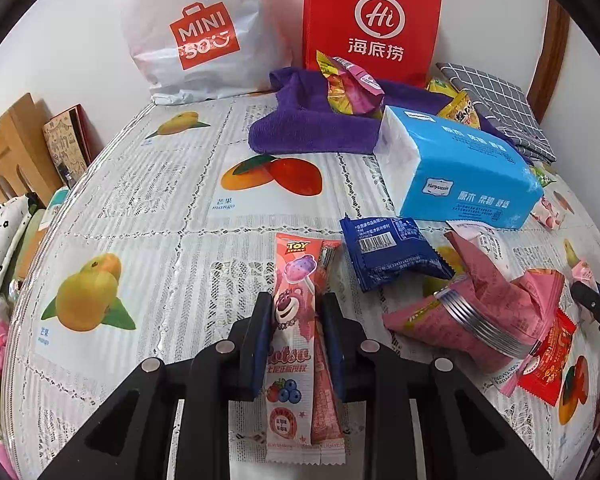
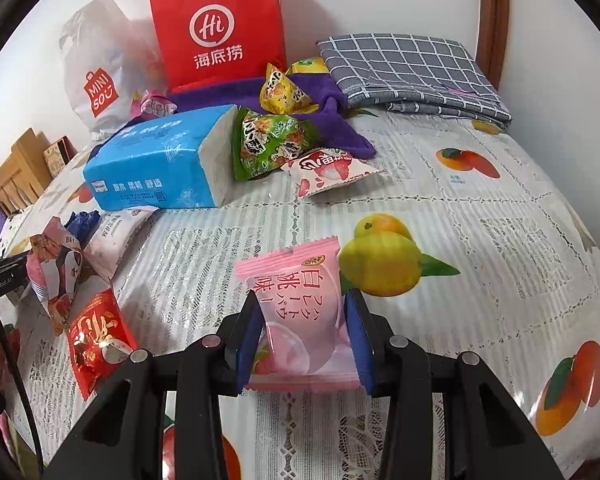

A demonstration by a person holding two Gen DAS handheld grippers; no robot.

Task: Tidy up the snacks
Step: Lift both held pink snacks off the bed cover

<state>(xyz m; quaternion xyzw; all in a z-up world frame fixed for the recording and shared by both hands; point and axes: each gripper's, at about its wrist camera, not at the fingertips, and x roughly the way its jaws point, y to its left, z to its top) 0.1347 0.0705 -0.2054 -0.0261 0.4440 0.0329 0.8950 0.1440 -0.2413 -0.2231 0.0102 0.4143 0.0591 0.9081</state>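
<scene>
Left gripper [image 1: 296, 320]: both blue-padded fingers are closed against the sides of the Toy Story lollipop packets [image 1: 296, 344], a pair of long pink wrappers lying lengthwise between the fingers, over the near middle of the table.
Right gripper [image 2: 304, 332]: clamped on a pink white-peach snack packet [image 2: 300, 312], which stands up between the pads with its crimped top edge pointing away.
Tablecloth [image 1: 148, 200]: white lace pattern printed with mangoes, covering the whole table.
Blue tissue pack [image 1: 460, 168]: lies right of centre, further back than the left gripper.
Dark blue snack packet [image 1: 392, 252]: barcode side up, just in front of the tissue pack.
Pink wafer bag [image 1: 480, 312]: crumpled, on the right in the left wrist view, with a red packet [image 1: 548, 356] touching its near end.
Green snack bag [image 2: 272, 144]: leans against the right end of the tissue pack, with a lychee packet [image 2: 328, 172] just in front of it.
Purple towel [image 1: 312, 124]: at the far side, with yellow and pink snack bags on it.
Red Haidilao paper bag [image 1: 372, 20]: upright against the far wall.
White Miniso bag [image 1: 196, 32]: left of the red bag.
Grey checked cloth [image 2: 412, 68]: folded in the far right corner.
</scene>
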